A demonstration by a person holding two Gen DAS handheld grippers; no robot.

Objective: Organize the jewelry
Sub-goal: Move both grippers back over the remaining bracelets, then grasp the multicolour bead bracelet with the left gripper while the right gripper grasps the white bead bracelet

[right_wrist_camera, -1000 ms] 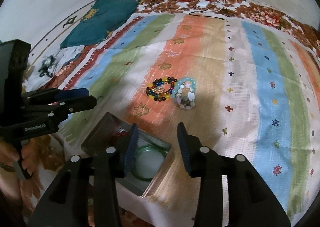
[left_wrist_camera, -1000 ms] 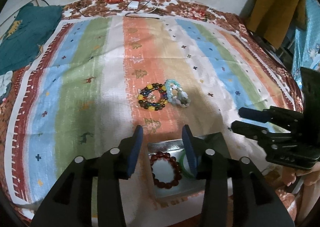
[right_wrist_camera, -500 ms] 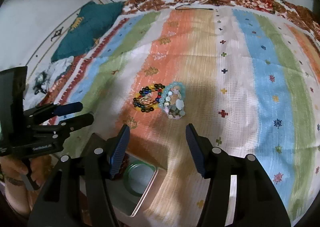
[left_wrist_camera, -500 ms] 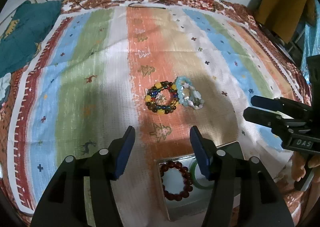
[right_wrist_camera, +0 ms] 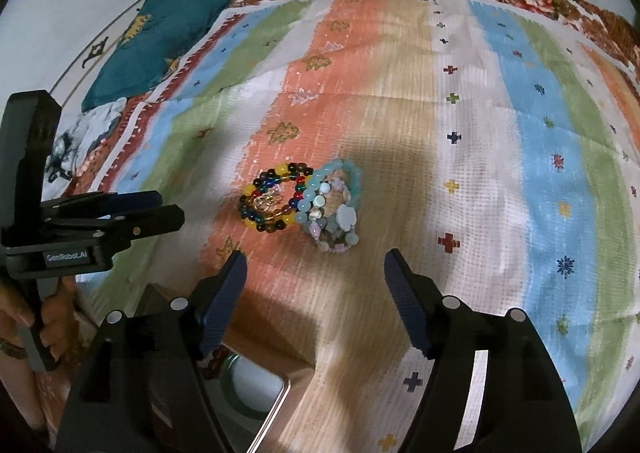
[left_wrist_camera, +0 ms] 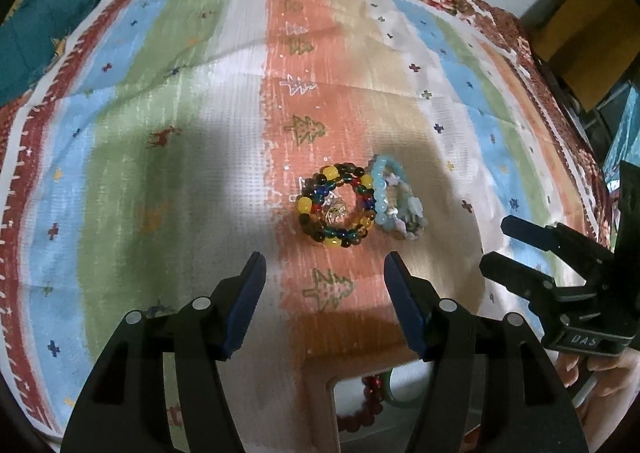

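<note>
1. Multicoloured bead bracelet (left_wrist_camera: pixel 335 206) touches the pale blue bracelet (left_wrist_camera: pixel 396 200) mid-cloth on the striped cloth (left_wrist_camera: pixel 160 157).
2. Both the left gripper (left_wrist_camera: pixel 324 273) and right gripper (right_wrist_camera: pixel 314 273) gape apart, empty, hovering short of them.
3. Red bracelet (left_wrist_camera: pixel 362 409) lies in the tin (right_wrist_camera: pixel 280 393) at the cloth's near edge.

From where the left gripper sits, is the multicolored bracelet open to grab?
Probably yes. The left gripper is open and empty, and only bare cloth lies between it and the multicolored bracelet. The pale blue bracelet touches its right side, so it might get caught too.
</note>
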